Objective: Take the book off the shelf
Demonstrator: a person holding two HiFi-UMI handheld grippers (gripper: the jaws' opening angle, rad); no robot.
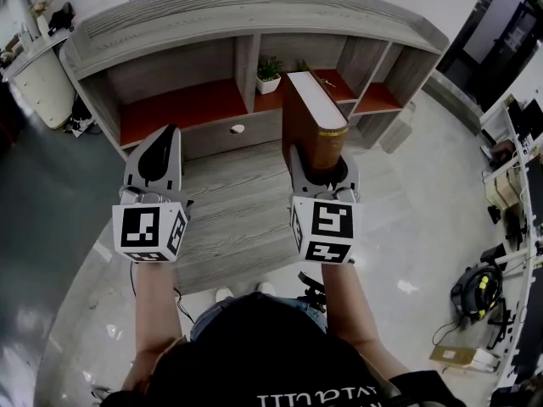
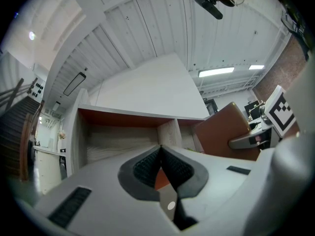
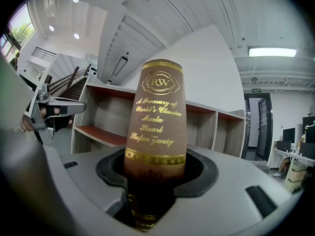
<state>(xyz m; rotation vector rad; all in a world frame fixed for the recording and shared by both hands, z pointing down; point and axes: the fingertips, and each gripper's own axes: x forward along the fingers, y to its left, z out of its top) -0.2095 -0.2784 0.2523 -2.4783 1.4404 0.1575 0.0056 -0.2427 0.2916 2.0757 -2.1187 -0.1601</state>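
Note:
A thick brown book (image 1: 312,125) with gold lettering on its spine (image 3: 156,132) stands upright between the jaws of my right gripper (image 1: 322,175), which is shut on its lower end. The book is out in front of the grey wooden shelf (image 1: 246,24), above the desk surface (image 1: 229,193). In the left gripper view the book (image 2: 224,129) shows at the right with the other gripper's jaw against it. My left gripper (image 1: 159,155) hovers over the left of the desk, its pads (image 2: 147,167) pressed together with nothing between them.
A small potted plant (image 1: 269,73) stands in a middle compartment of the shelf, whose inner boards are orange-red (image 1: 187,104). A round cable hole (image 1: 237,129) marks the desk's back. Bags and boxes (image 1: 475,291) lie on the floor at the right.

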